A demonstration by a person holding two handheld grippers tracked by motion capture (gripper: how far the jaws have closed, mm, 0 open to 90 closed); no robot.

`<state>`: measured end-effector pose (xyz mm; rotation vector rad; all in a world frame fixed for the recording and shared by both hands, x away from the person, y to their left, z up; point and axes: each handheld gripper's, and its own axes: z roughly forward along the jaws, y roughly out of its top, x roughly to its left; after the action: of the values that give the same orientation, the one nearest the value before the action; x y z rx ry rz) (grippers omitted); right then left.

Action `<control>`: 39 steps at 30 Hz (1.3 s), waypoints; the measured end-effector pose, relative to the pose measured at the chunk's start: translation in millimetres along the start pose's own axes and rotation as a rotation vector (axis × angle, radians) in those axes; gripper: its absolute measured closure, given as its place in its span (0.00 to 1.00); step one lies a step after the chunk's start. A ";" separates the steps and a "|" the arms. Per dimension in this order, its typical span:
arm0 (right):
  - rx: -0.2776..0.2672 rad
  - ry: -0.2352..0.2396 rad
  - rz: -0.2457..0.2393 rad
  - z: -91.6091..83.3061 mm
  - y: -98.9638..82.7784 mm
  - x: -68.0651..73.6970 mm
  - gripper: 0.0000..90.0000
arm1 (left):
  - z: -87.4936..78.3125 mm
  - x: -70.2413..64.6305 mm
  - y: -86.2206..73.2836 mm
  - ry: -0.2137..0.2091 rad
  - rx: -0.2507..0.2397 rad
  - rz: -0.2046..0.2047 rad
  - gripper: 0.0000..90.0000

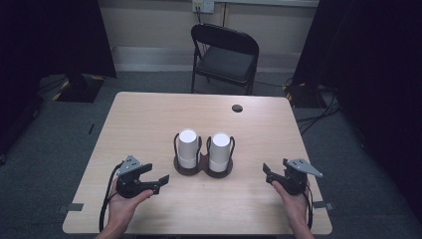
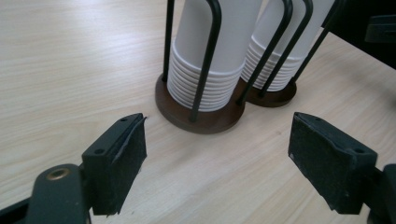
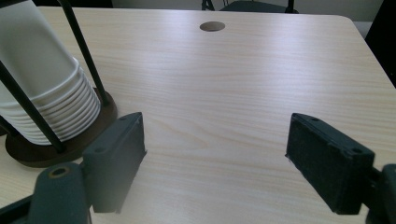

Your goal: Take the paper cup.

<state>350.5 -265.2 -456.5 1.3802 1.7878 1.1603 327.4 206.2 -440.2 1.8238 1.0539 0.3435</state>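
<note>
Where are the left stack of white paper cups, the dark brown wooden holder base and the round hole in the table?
Left stack of white paper cups [image 1: 187, 148], high view, side wall.
Dark brown wooden holder base [image 2: 205, 121], left gripper view, front rim.
Round hole [image 3: 212, 26], right gripper view, centre.

Right claw [image 3: 215, 163] jaws wide apart, cup stack [image 3: 39, 88] left, table [image 3: 243, 84]

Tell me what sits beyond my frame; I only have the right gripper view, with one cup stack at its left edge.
Observer: A second cup stack stands left of your cup stack, on one shared dark holder.
Operator: Give me the left gripper.
Observer: The left gripper is open, empty, aimed at that holder.
Operator: Say what lies behind the table.
Observer: A black folding chair faces the table.
</note>
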 end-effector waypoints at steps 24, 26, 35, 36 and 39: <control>0.025 0.155 -0.071 -10.7 6.3 34.1 0.22 | 1.0 -6.8 1.2 -0.088 -0.061 0.077 0.53; 0.024 0.167 -0.079 -12.0 7.1 39.1 0.22 | 0.7 -7.8 1.0 -0.093 -0.079 0.093 0.56; -0.014 0.213 -0.095 -14.3 21.6 50.5 0.22 | -4.0 -6.6 4.6 -0.092 -0.106 0.076 0.54; -0.015 0.217 -0.094 -14.7 24.3 51.1 0.22 | -4.0 -7.1 4.7 -0.099 -0.102 0.068 0.54; -0.012 0.236 -0.105 -15.3 30.5 52.5 0.22 | -4.3 -8.1 5.2 -0.129 -0.075 0.038 0.49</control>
<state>335.9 -216.8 -419.6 1.1660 1.9866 1.3199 322.6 201.7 -432.1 1.7763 0.9066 0.2799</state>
